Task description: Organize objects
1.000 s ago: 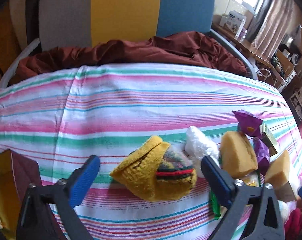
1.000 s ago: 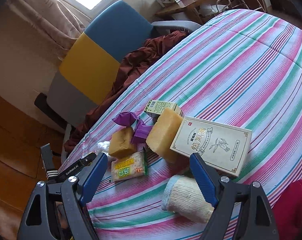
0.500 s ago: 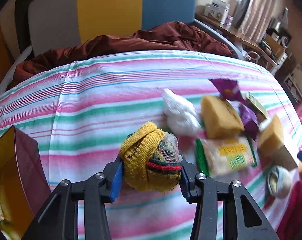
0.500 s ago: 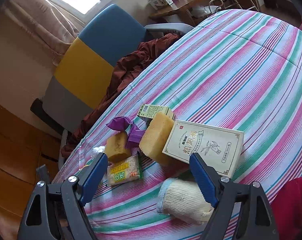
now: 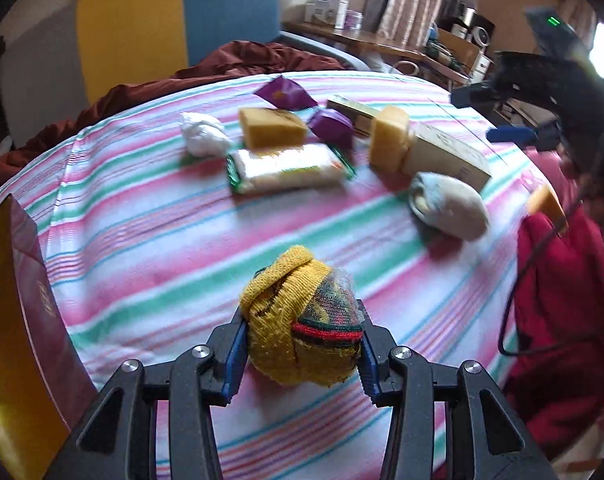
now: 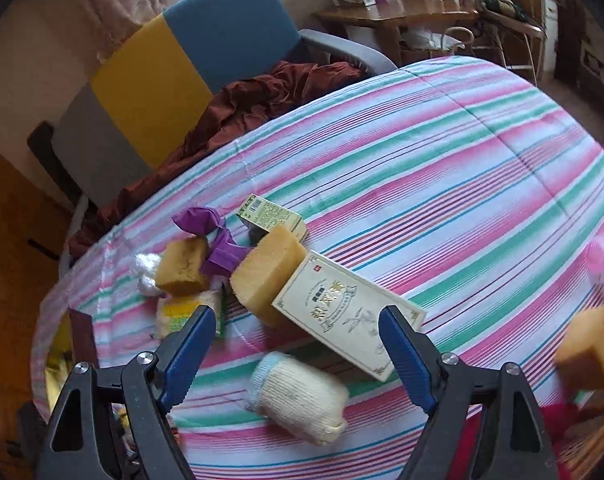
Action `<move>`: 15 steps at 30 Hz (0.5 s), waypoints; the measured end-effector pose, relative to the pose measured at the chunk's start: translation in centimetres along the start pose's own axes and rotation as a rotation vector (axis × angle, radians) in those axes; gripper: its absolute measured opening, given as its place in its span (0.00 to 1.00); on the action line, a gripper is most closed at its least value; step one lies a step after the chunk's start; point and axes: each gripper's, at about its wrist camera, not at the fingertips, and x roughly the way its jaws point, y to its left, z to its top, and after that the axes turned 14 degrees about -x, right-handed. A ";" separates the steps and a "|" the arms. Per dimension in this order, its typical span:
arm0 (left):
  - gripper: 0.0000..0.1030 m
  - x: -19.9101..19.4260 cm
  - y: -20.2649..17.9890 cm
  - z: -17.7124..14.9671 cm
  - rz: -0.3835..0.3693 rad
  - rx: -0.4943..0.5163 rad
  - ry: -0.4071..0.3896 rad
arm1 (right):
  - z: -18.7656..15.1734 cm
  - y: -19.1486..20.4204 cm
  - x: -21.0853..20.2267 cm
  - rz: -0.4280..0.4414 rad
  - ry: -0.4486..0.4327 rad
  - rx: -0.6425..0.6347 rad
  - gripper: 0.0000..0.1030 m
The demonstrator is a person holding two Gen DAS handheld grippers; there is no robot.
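My left gripper (image 5: 302,344) is shut on a yellow knitted bundle (image 5: 302,320) with red and green stripes and holds it above the striped cloth (image 5: 161,232). My right gripper (image 6: 297,344) is open and empty above a rolled cream sock (image 6: 297,396) and a cream printed box (image 6: 342,312). Two yellow sponges (image 6: 269,272) (image 6: 181,266), a purple wrapper (image 6: 217,244), a small green-labelled box (image 6: 269,218), a snack packet (image 5: 289,168) and a white wad (image 5: 201,134) lie clustered on the cloth. The right gripper also shows in the left wrist view (image 5: 498,114).
A dark red box with a yellow inside (image 5: 17,320) stands at the table's left edge. A chair with a maroon cloth (image 6: 261,96) is behind the table. Another sponge (image 6: 590,348) and red fabric (image 5: 562,300) are at the right edge.
My left gripper closed on the yellow knitted bundle, lifted it and drew back from the cluster. My right gripper stayed open and shifted slightly over the sock.
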 end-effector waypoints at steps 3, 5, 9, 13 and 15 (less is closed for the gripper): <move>0.46 -0.1 0.1 -0.7 -0.003 0.005 -0.020 | 0.4 -0.1 1.6 -0.064 0.092 -0.102 0.83; 0.46 0.0 0.5 -0.4 -0.013 -0.009 -0.017 | 0.5 0.1 2.7 -0.097 0.137 -0.152 0.83; 0.46 0.3 1.0 -0.2 -0.025 -0.028 -0.011 | 0.7 0.6 4.7 -0.149 0.200 -0.219 0.83; 0.46 0.4 0.9 -0.3 -0.020 -0.031 -0.019 | 0.7 1.1 6.0 -0.158 0.250 -0.251 0.70; 0.46 0.5 0.9 -0.4 -0.019 -0.038 -0.024 | 0.5 1.2 6.1 -0.155 0.252 -0.261 0.54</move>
